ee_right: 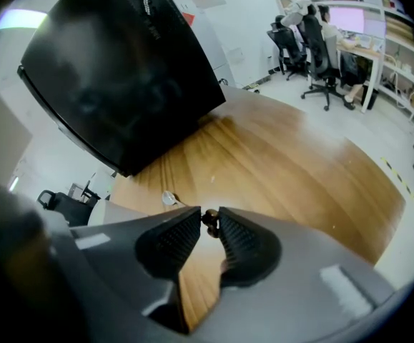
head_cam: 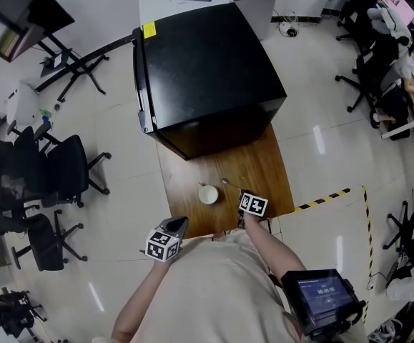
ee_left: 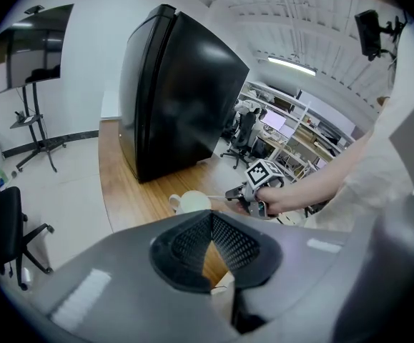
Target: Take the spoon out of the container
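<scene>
A brown wooden worktop point(head_cam: 264, 170) runs up to a big black cabinet point(head_cam: 207, 70). On the wood sits a small white cup point(head_cam: 207, 194), and this cup is the container. The spoon point(head_cam: 228, 184) is out of the cup. It lies on the worktop just beside the cup, on the same side as the right gripper. Its round end is down on the wood, and its thin handle goes back to that gripper. The right gripper point(ee_right: 211, 227) is low over the worktop and points down at it. Its fingers point(ee_right: 171, 238) are a little apart, and the dark end of the spoon's handle sits in the small gap between the tips. The fingers are very close to it on both sides, but they do not look like they squeeze it. The marker cube point(head_cam: 253, 205) on this gripper is near the cup. The left gripper point(ee_left: 212, 216) is by the near corner of the worktop, close to the person's body and apart from the cup. Its fingers point(ee_left: 239, 243) touch at the tips, and nothing is between them. In the left gripper view the cup's little handle sticks out to the left. Black office chairs point(head_cam: 71, 166) stand on the pale floor at the left. A strip of yellow and black tape point(head_cam: 324, 197) is on the floor at the right.
</scene>
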